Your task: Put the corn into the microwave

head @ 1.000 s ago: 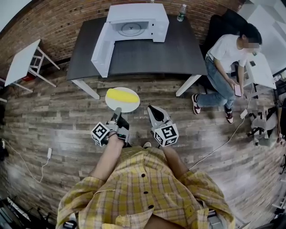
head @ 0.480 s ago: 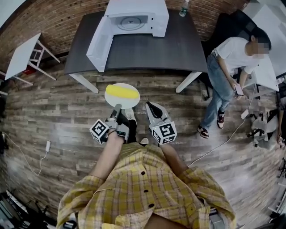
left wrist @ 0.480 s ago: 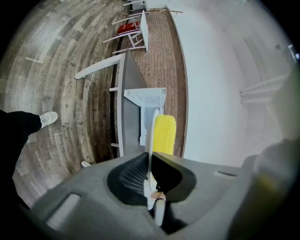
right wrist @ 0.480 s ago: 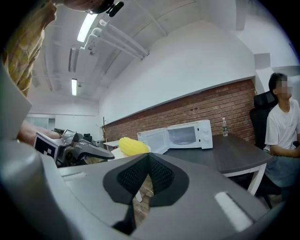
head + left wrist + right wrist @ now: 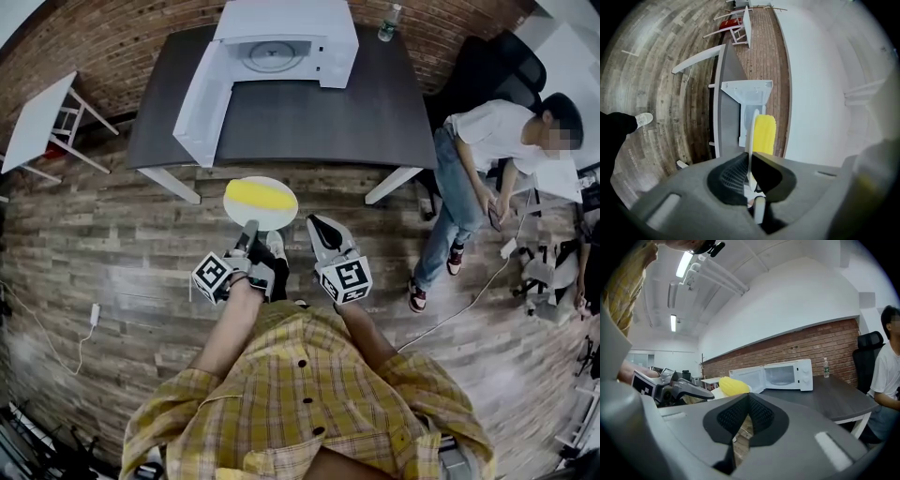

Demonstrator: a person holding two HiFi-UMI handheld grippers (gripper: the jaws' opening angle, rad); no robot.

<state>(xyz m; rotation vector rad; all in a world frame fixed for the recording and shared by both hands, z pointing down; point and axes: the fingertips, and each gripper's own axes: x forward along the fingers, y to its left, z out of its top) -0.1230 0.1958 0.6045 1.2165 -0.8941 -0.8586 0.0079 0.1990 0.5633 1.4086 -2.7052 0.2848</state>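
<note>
A yellow corn cob [image 5: 260,195] lies on a white plate [image 5: 235,215] held over the wooden floor, short of the dark table [image 5: 319,117]. My left gripper [image 5: 249,229] is shut on the plate's near rim. In the left gripper view the plate [image 5: 751,133] stands edge-on between the jaws, with the corn [image 5: 764,135] beside it. My right gripper [image 5: 315,224] hangs to the plate's right, shut and empty. Its own view shows the corn [image 5: 733,386] and the white microwave [image 5: 787,375] ahead. The microwave [image 5: 286,37] sits at the table's far edge with its door [image 5: 208,101] swung open to the left.
A person in a white shirt [image 5: 511,141] stands at the right by a black chair [image 5: 492,70]. A bottle [image 5: 385,23] stands on the table's far right corner. A white side table [image 5: 42,117] is at the left. A cable [image 5: 469,300] runs along the floor at the right.
Both grippers and the plate with the corn have come nearer to the table. The person at the right has got up from sitting and shifted right.
</note>
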